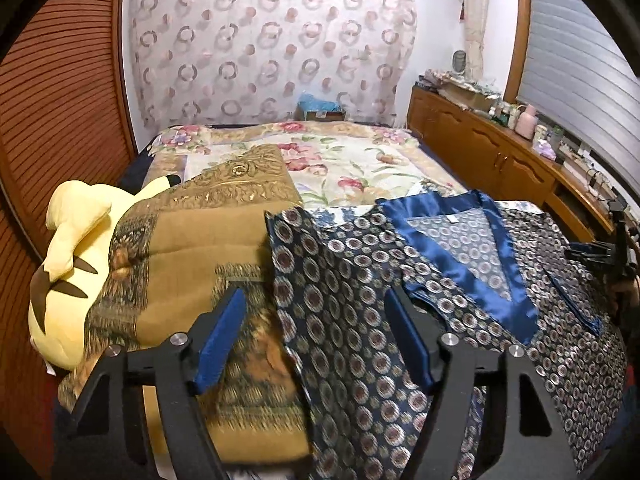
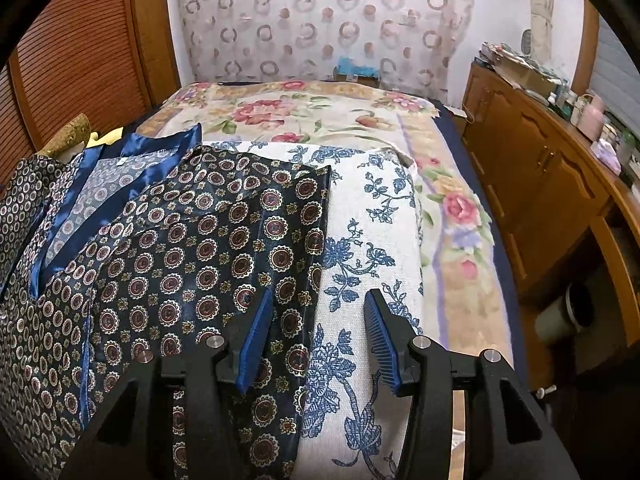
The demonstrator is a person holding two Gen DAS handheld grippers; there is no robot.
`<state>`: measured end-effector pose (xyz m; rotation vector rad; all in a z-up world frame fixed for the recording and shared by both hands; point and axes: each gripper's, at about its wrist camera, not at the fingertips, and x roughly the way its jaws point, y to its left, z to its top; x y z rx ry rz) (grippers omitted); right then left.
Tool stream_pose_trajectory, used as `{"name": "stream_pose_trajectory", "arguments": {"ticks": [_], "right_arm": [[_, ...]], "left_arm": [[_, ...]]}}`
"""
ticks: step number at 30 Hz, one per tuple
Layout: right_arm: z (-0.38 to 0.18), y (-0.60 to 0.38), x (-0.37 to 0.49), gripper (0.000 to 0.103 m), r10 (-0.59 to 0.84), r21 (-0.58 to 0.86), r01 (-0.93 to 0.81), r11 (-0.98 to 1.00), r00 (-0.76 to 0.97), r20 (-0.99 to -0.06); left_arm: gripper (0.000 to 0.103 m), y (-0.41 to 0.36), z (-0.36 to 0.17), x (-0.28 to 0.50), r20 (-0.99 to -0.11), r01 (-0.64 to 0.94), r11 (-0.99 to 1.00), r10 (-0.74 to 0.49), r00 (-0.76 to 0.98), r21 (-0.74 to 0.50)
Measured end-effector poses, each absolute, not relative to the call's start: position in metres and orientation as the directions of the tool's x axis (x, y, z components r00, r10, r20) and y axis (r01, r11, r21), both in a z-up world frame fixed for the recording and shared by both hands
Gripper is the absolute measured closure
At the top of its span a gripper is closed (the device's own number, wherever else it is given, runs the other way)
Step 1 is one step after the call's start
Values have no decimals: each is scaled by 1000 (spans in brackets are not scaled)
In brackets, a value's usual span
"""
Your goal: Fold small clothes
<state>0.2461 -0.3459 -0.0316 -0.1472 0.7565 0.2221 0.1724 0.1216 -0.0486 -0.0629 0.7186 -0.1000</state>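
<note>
Both tongs (image 1: 316,340) (image 2: 318,340) tilted down, apart, over shirt (image 2: 192,248)

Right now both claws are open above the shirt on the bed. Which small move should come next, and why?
Probably lower the right claw onto the sleeve edge just below it and close. The patterned shirt lies spread face up with both sleeves out, so nothing looks folded yet. The right claw's jaws straddle that edge without pressing on it. The left claw hangs open over the other sleeve.

Left gripper (image 1: 316,344) and right gripper (image 2: 318,340) jaws apart.
</note>
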Motion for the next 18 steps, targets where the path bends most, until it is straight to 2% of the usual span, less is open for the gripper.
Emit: {"name": "stream_pose_trajectory", "arguments": {"ticks": [6, 8, 12, 18], "right_arm": [[-32, -346, 246, 50, 147, -44, -245, 969, 705, -694], [-33, -345, 246, 50, 146, -45, -245, 969, 706, -693], [-33, -345, 247, 48, 139, -51, -240, 969, 707, -693], [-33, -346, 248, 48, 144, -43, -241, 969, 704, -695]], "left_arm": [[31, 122, -49, 193, -681, 80, 995, -99, 725, -60], [36, 121, -52, 197, -695, 89, 994, -106, 712, -61], [53, 120, -58, 203, -712, 105, 992, -127, 691, -75], [64, 122, -59, 208, -714, 92, 991, -135, 687, -99]]}}
